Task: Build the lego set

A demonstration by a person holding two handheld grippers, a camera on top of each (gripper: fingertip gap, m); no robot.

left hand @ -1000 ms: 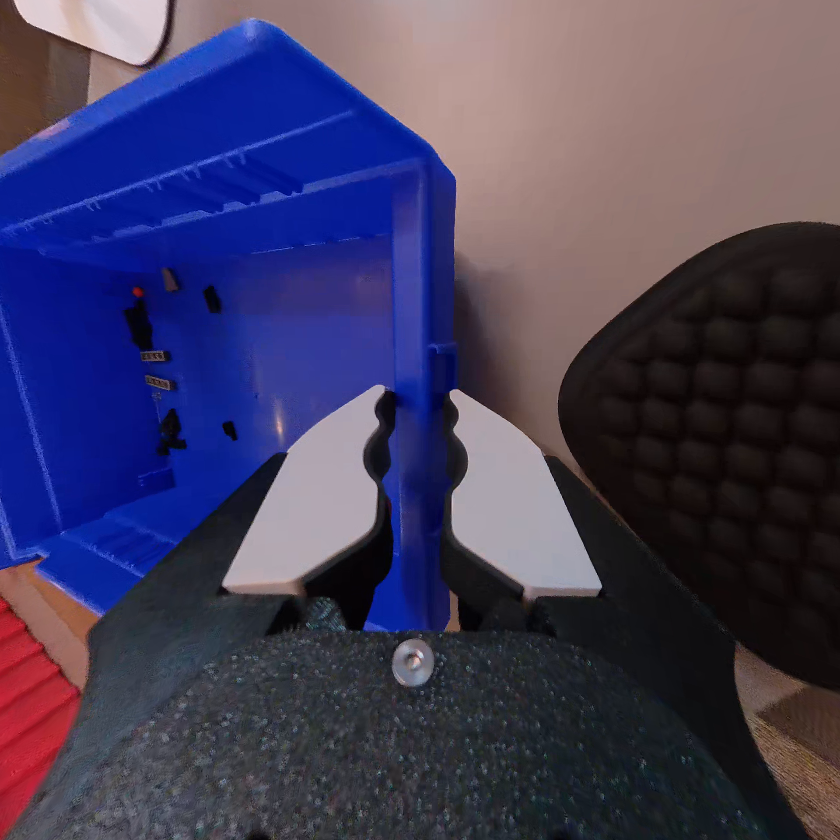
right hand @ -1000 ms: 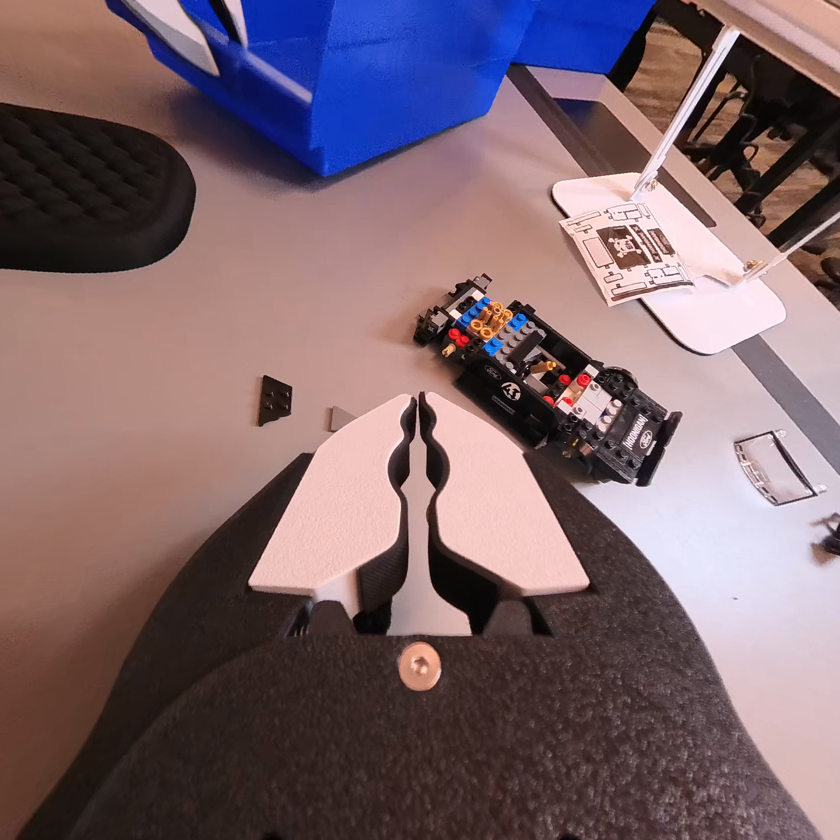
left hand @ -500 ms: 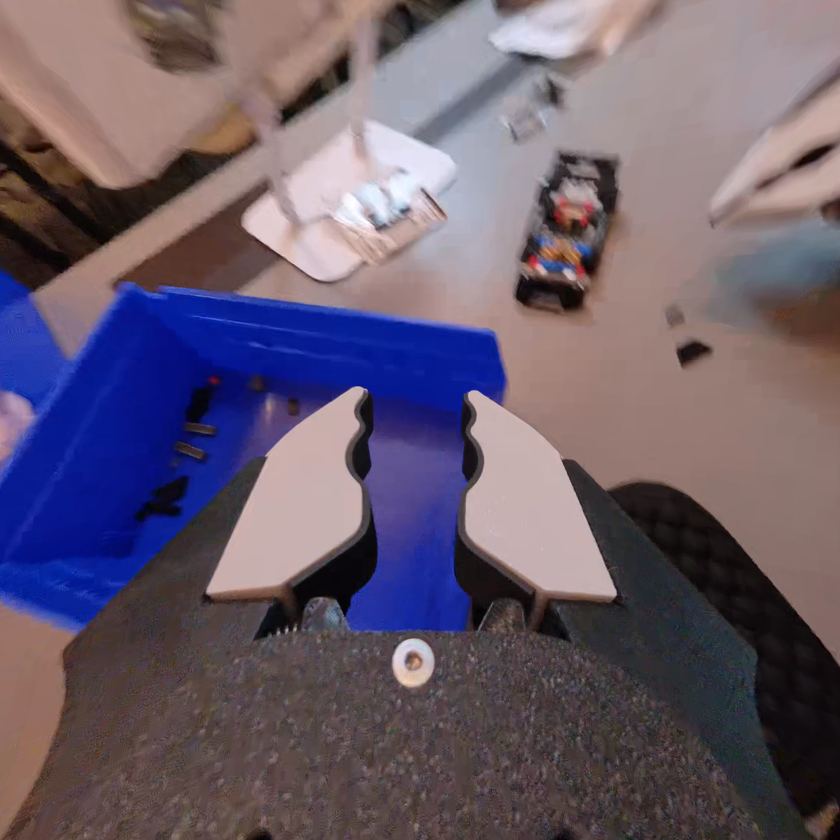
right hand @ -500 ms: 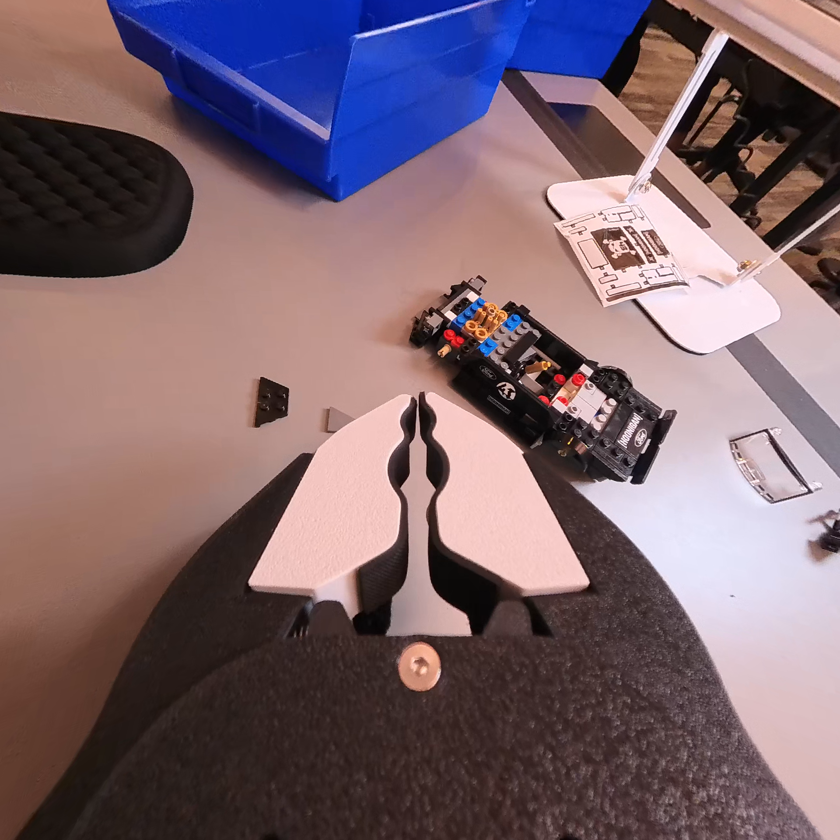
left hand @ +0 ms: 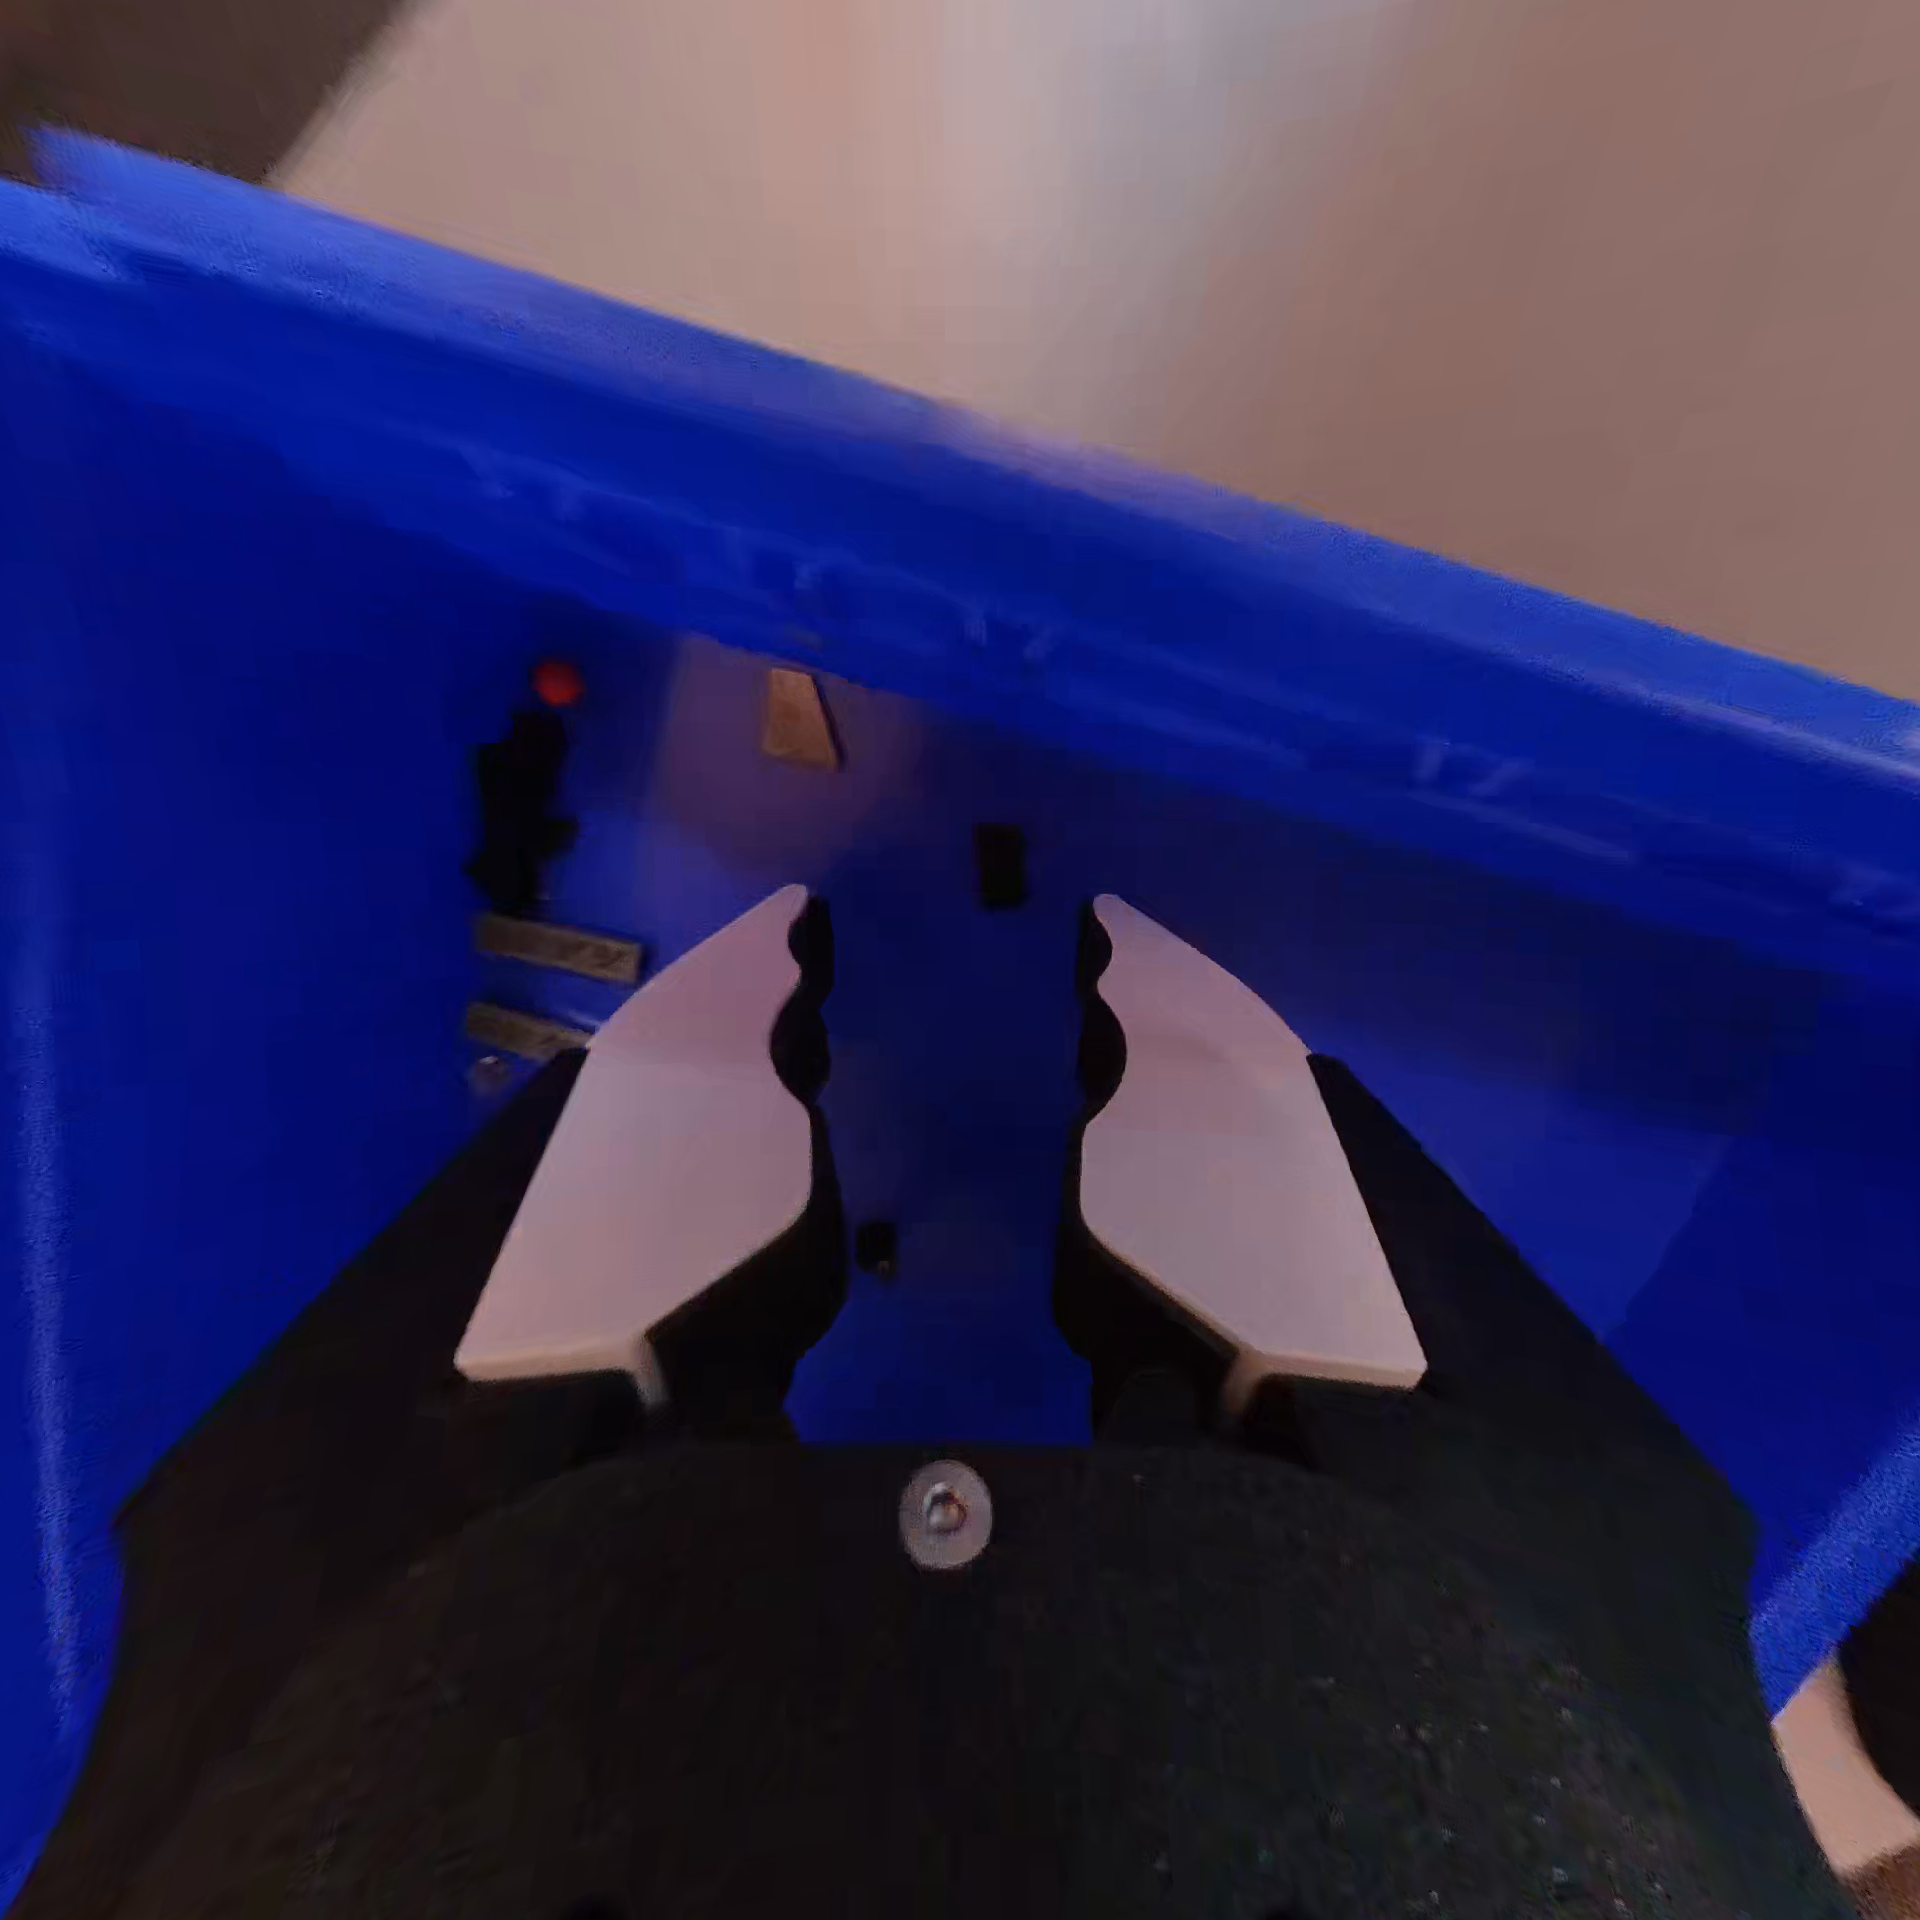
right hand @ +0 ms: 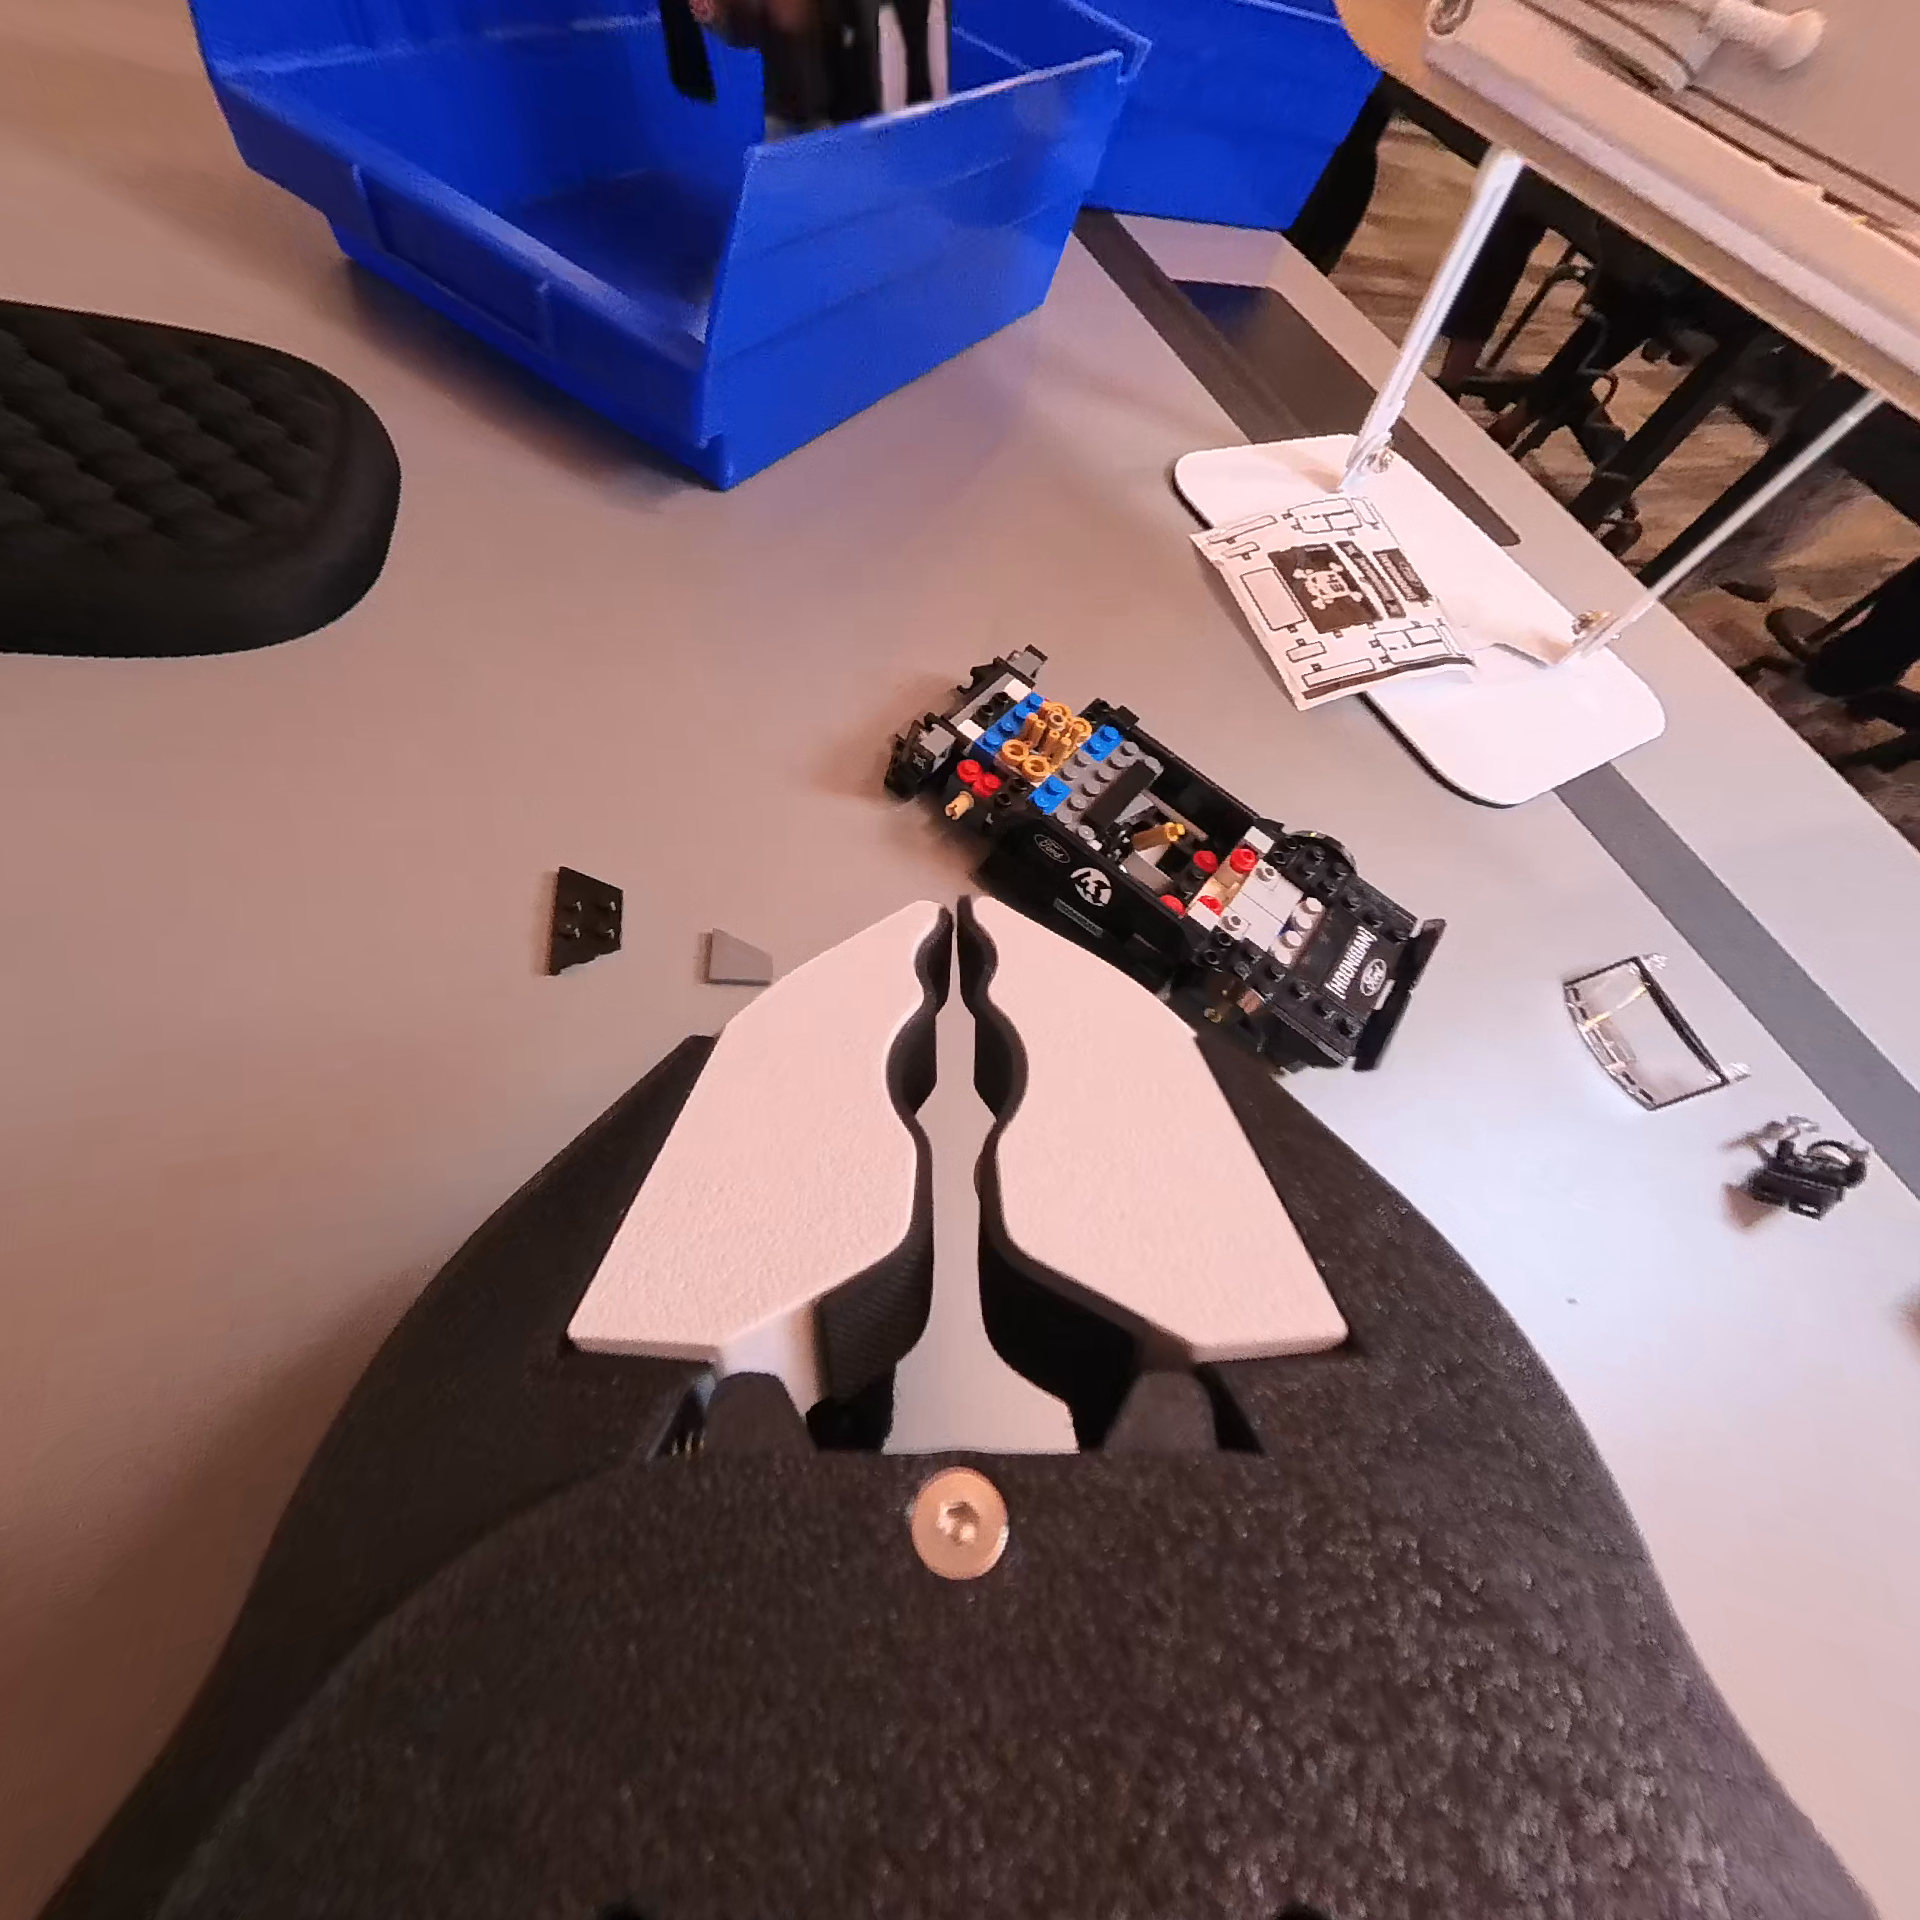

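Reaching, left gripper [left hand: 943, 904]: it points down inside the blue bin [left hand: 1039, 582], fingers spread apart with nothing between them; the view is blurred.
Bin contents: loose pieces lie on the bin floor in the left and middle of the left wrist view, namely a red stud [left hand: 557, 683] at upper left, a black piece [left hand: 516, 821] just below it, two grey plates [left hand: 557, 948] lower down, a tan wedge [left hand: 798, 719] near the far wall, a small black brick [left hand: 998, 865] just ahead of the fingertips, and a tiny dark piece [left hand: 876, 1247] seen in the gap between the fingers.
Right gripper [right hand: 956, 914]: in the lower middle of the right wrist view, above the grey table [right hand: 416, 727], fingers pressed nearly together and holding nothing.
Lego car [right hand: 1153, 857]: partly built, black with blue, red, tan and grey parts showing on top; it lies on the table right of centre, just ahead and to the right of the right fingertips, apart from them.
Loose parts on table: a black wedge plate [right hand: 584, 917] and a small grey slope [right hand: 736, 957] lie left of the fingertips; a clear windscreen piece [right hand: 1647, 1031] and a small dark part [right hand: 1803, 1166] lie at the right edge.
Bin in right wrist view: at the upper middle, with the other gripper's dark body showing inside it.
Black pad [right hand: 156, 478]: textured, at the left edge.
White stand [right hand: 1455, 644]: at upper right, with a printed sheet [right hand: 1335, 603] lying on its base.
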